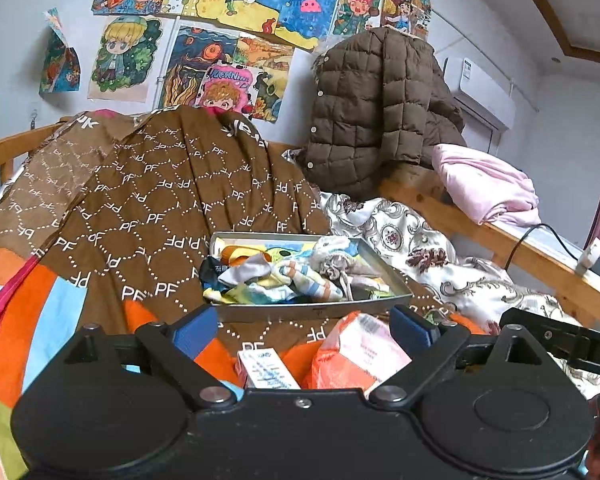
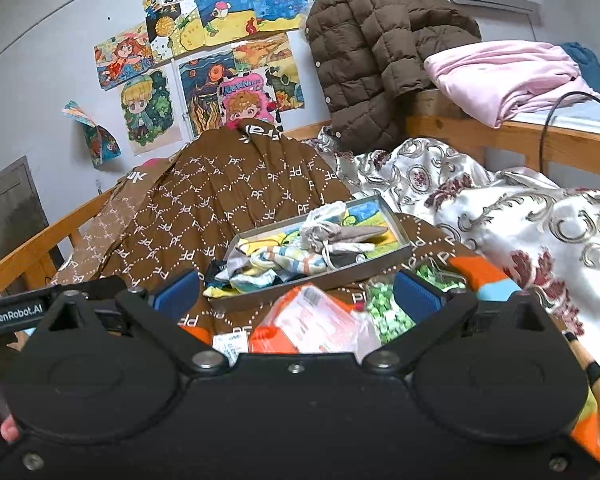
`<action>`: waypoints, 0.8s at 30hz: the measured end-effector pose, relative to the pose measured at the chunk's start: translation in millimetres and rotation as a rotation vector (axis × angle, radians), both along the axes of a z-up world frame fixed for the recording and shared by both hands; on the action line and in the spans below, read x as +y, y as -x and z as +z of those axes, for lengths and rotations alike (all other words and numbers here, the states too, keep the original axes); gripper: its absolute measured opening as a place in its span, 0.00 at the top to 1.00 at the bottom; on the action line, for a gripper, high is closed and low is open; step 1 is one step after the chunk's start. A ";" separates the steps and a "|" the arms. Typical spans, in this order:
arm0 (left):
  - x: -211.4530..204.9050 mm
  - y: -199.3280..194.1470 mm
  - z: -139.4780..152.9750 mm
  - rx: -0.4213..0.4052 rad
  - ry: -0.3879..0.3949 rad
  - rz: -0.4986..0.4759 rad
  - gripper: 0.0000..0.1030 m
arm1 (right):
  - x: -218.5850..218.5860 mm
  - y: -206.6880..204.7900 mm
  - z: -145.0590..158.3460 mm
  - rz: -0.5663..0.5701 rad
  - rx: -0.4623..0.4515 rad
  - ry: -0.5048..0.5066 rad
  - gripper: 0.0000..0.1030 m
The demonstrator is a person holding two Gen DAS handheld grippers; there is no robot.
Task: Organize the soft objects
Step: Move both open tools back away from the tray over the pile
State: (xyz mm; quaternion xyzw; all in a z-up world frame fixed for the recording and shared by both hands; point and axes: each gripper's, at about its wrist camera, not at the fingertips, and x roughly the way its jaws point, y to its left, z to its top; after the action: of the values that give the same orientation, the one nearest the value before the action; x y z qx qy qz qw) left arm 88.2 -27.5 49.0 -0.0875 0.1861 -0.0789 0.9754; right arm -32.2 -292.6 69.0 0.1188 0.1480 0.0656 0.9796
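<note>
Currently, we hold the left gripper [image 1: 302,326] with its jaws spread wide and nothing between the blue pads; the right gripper [image 2: 298,294] is likewise wide and empty. Just beyond both, at lower centre, lie an orange packet [image 1: 356,354] and a small white carton [image 1: 266,370]. Further out, at frame centre, the shallow grey tray [image 1: 312,312] rests on the brown PF-patterned quilt [image 1: 172,200], corralling the jumbled socks [image 1: 284,276] for sorting, as we judge.
</note>
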 end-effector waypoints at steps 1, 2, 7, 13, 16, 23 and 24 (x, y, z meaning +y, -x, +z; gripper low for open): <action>0.1 4.0 -0.6 -0.001 -0.004 0.000 0.08 | 0.5 4.0 -0.9 0.001 0.001 0.002 0.01; 0.4 6.9 -1.5 -0.001 -0.008 0.001 0.07 | 1.4 6.0 -2.2 0.002 0.000 0.003 0.01; 2.1 17.8 -7.4 0.019 -0.016 0.008 0.06 | 14.3 6.6 -3.5 0.002 -0.003 0.015 0.01; 4.6 26.0 -12.4 0.026 -0.017 0.017 0.01 | 20.6 15.2 -8.1 -0.004 -0.003 0.012 0.01; 5.1 27.8 -12.7 0.023 -0.015 0.024 0.01 | 19.8 16.5 -11.5 -0.005 0.001 -0.001 0.01; 11.9 37.6 -19.9 0.042 -0.014 0.072 0.01 | 17.6 20.9 -17.7 -0.008 0.006 -0.046 0.00; 12.4 39.2 -21.5 0.045 -0.018 0.078 0.01 | 19.0 21.7 -19.0 -0.008 0.009 -0.045 0.00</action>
State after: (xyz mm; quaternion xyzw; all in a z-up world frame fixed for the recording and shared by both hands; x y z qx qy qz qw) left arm 49.0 -15.0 27.5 -0.0879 0.2051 -0.0371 0.9741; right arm -54.0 -273.6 50.0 0.1415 0.1506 0.0643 0.9763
